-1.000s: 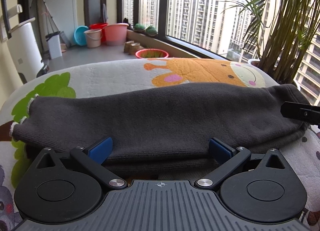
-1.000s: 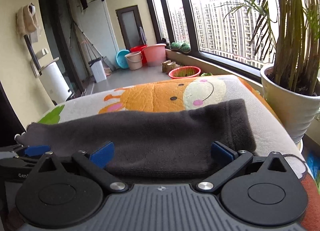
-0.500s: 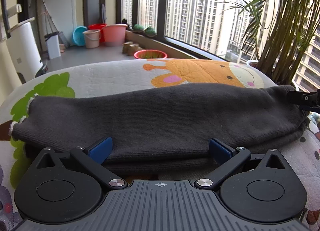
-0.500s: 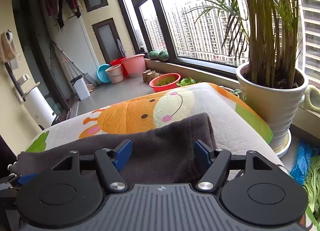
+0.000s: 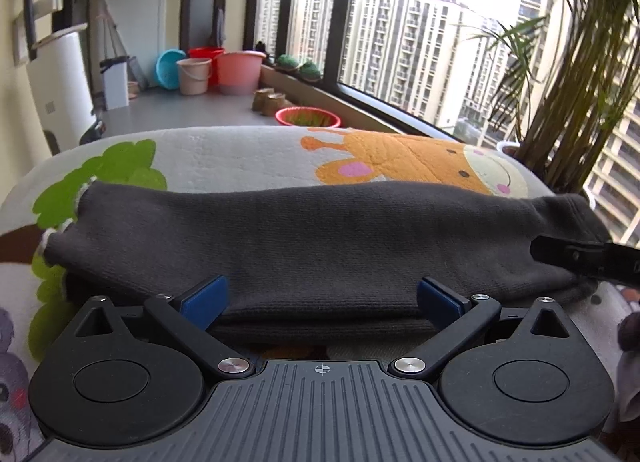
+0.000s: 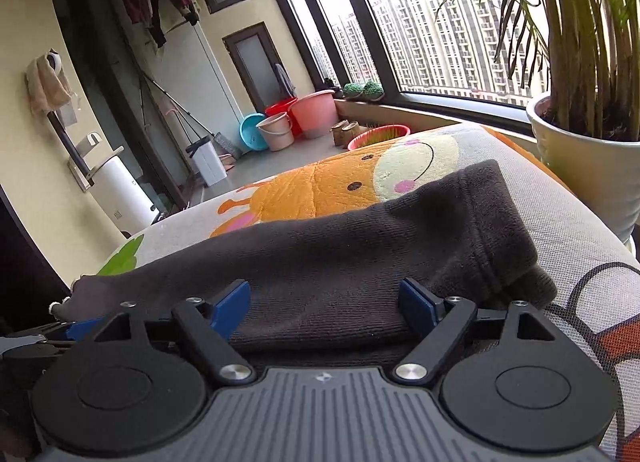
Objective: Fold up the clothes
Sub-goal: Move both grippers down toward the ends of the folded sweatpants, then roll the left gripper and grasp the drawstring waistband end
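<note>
Left wrist view: left gripper (image 5: 320, 298) spread wide at the near fold of the dark grey garment (image 5: 312, 246), gripping nothing. Garment lies folded lengthwise across the cartoon-print mat (image 5: 248, 158), near its front edge. Right gripper (image 6: 324, 304) also spread apart, at the garment's right end, close to the potted plant (image 6: 592, 166).

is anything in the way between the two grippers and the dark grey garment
Nothing visible. The left gripper and right gripper each have open jaws straddling the near folded edge of the dark grey garment, which lies on the cartoon-print blanket.
</note>
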A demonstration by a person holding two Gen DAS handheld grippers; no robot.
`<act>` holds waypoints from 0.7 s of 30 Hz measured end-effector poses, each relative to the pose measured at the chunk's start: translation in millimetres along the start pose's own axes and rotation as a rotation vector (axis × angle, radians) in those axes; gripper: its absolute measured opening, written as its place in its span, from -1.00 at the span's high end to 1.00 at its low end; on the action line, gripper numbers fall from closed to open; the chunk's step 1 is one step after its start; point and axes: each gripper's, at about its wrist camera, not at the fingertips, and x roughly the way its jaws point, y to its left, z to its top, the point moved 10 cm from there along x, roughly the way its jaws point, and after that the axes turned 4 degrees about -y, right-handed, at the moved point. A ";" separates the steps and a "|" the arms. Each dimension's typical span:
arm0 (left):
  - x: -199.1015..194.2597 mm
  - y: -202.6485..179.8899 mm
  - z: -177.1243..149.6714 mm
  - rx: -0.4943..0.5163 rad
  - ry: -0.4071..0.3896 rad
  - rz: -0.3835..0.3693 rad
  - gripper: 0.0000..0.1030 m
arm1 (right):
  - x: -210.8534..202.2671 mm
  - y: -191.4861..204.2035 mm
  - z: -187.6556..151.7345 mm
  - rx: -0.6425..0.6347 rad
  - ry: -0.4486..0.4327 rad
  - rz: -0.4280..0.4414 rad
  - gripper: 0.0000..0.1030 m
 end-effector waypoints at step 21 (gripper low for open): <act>-9.0 120.9 9.0 -0.597 0.017 0.111 -0.16 | 2.4 3.8 -0.8 0.015 0.003 0.062 -0.99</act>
